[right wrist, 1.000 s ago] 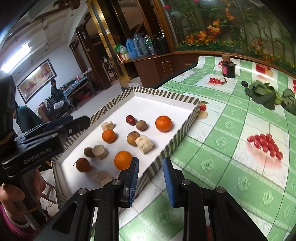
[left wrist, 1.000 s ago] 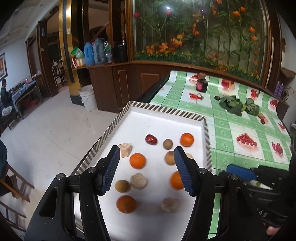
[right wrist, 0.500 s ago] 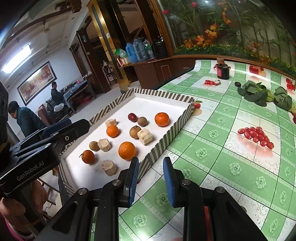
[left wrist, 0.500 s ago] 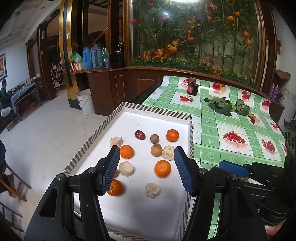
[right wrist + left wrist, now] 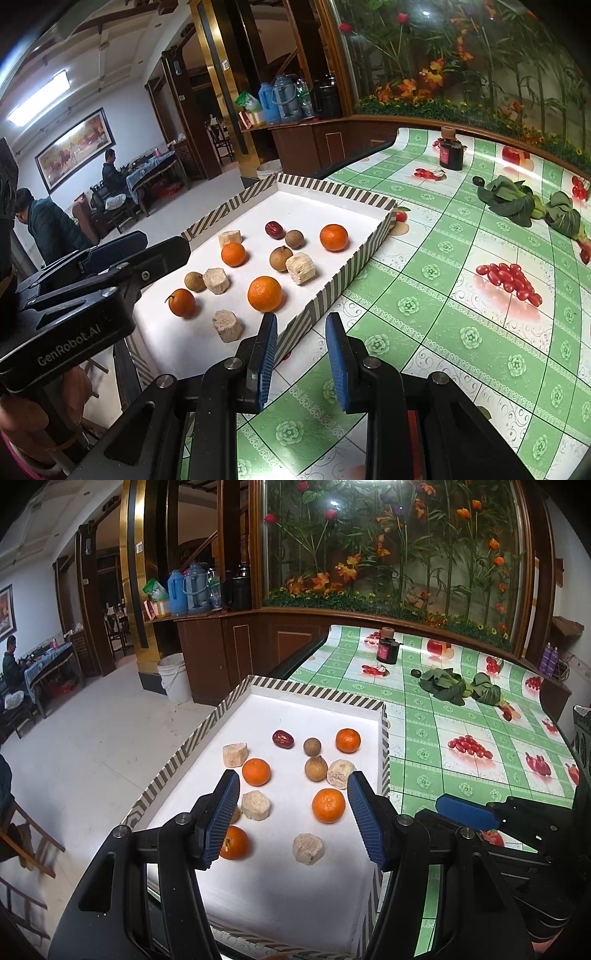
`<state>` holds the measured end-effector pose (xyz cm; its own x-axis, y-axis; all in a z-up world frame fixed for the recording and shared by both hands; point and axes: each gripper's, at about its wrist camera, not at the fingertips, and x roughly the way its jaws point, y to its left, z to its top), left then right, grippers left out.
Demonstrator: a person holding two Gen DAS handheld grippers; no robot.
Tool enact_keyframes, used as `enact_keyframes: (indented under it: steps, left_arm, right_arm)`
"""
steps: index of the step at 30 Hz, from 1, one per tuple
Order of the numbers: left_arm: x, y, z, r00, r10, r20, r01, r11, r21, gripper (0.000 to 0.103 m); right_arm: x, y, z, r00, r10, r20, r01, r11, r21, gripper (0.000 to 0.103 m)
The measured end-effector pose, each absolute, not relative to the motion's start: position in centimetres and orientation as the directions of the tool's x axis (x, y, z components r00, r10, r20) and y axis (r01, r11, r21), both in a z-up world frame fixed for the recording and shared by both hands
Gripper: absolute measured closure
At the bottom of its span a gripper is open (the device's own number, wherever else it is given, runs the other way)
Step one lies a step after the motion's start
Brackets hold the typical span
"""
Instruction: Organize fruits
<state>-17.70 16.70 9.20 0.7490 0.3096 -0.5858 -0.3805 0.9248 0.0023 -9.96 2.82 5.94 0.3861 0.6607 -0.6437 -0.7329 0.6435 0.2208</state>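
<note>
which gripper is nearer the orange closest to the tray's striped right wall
Left. The left gripper hangs over the tray with that orange showing between its open fingers. The right gripper is outside the tray's wall, above the tablecloth.

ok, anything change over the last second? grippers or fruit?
Both grippers backed away from the tray: it and the fruit look smaller and farther off in both views. Left gripper kept the same open jaw gap, empty; right gripper kept its narrow gap, also empty. Nothing grabbed or released. Oranges such as and the other pieces kept their layout.
</note>
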Motion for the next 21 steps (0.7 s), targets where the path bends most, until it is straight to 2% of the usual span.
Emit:
enact_keyframes:
  steps: [21]
  left_arm:
    - [-16.88,16.85,8.76,0.742,0.284,-0.607,-0.365,0.931,-0.01,0.042]
  right_arm:
    - [-9.58,3.16,5.16,0.372,0.651,-0.661,-0.732,0.644,0.223,0.077]
